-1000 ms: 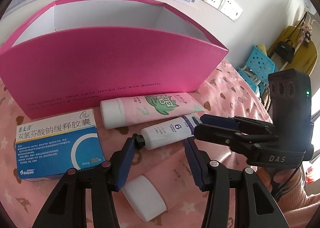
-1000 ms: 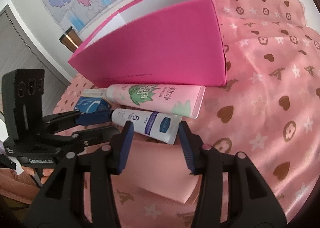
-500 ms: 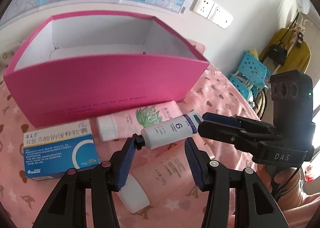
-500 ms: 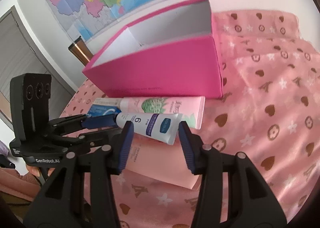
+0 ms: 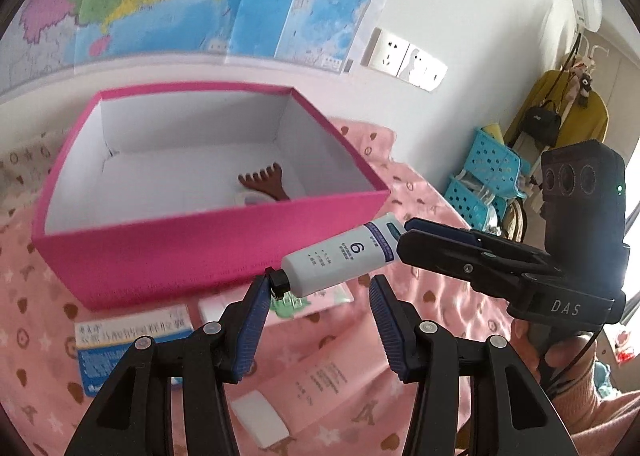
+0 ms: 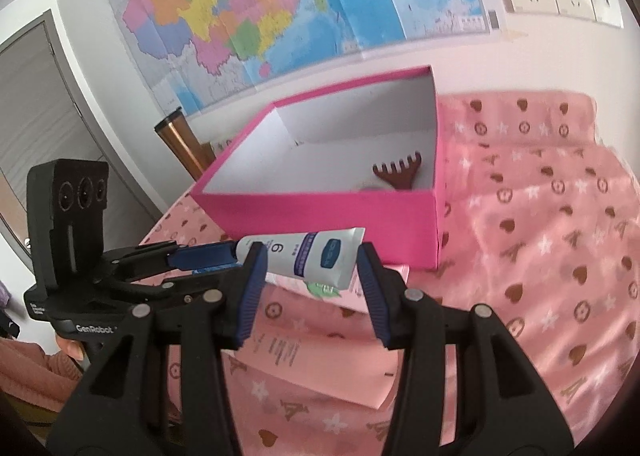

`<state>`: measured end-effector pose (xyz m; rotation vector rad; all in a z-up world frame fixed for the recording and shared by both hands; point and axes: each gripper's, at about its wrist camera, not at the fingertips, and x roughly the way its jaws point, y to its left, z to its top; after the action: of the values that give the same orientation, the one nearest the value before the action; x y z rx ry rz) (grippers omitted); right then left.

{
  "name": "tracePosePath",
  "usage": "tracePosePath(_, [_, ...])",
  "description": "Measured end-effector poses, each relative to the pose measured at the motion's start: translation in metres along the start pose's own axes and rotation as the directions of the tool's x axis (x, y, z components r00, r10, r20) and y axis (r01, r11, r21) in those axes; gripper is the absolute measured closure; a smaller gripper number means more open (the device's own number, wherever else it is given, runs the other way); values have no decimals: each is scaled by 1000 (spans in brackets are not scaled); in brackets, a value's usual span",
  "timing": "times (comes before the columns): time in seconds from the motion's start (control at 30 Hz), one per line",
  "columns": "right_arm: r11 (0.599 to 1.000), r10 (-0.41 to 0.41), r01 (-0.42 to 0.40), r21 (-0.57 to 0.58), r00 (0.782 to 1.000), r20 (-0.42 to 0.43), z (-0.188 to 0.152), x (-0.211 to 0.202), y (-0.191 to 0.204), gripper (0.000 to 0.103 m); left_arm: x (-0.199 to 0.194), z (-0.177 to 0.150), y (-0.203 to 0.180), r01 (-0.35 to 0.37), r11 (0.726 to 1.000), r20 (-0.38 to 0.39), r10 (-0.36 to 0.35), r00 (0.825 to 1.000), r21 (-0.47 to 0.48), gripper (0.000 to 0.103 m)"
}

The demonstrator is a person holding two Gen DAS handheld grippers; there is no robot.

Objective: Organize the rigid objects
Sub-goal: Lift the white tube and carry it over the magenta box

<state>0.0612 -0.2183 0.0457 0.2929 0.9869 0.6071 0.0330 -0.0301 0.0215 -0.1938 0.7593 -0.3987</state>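
Since the earlier frames the white tube (image 5: 340, 261) has risen off the pink cloth (image 6: 552, 216), and the box interior has come into view. The tube hangs in the air, held from both ends: the left gripper (image 5: 316, 320) touches its black cap (image 5: 279, 281) with the left finger pad, its jaws otherwise standing wide apart, while the right gripper (image 6: 310, 288) brackets the crimped end, its pads just beside or touching the tube; whether it is clamped cannot be told from its own view. In the left view its jaws (image 5: 440, 244) appear closed onto the tube's crimped end. The tube lies in front of the near wall of the pink box (image 5: 208, 248), level with its rim. Inside the box, a brown comb-shaped object (image 6: 400, 174) lies on the white floor near the right wall. Below the tube, on the cloth, rest a pink tube with green print (image 5: 304, 298), a blue-and-white medicine carton (image 5: 132, 348) and a pale pink tube with white cap (image 5: 304, 380).
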Motion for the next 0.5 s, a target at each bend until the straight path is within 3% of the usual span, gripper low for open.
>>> tracePosePath(0.5, [999,-14,15,-28,999,38,31,6,-6,53,8,34,-2,-41,999,44,39,998,35,51])
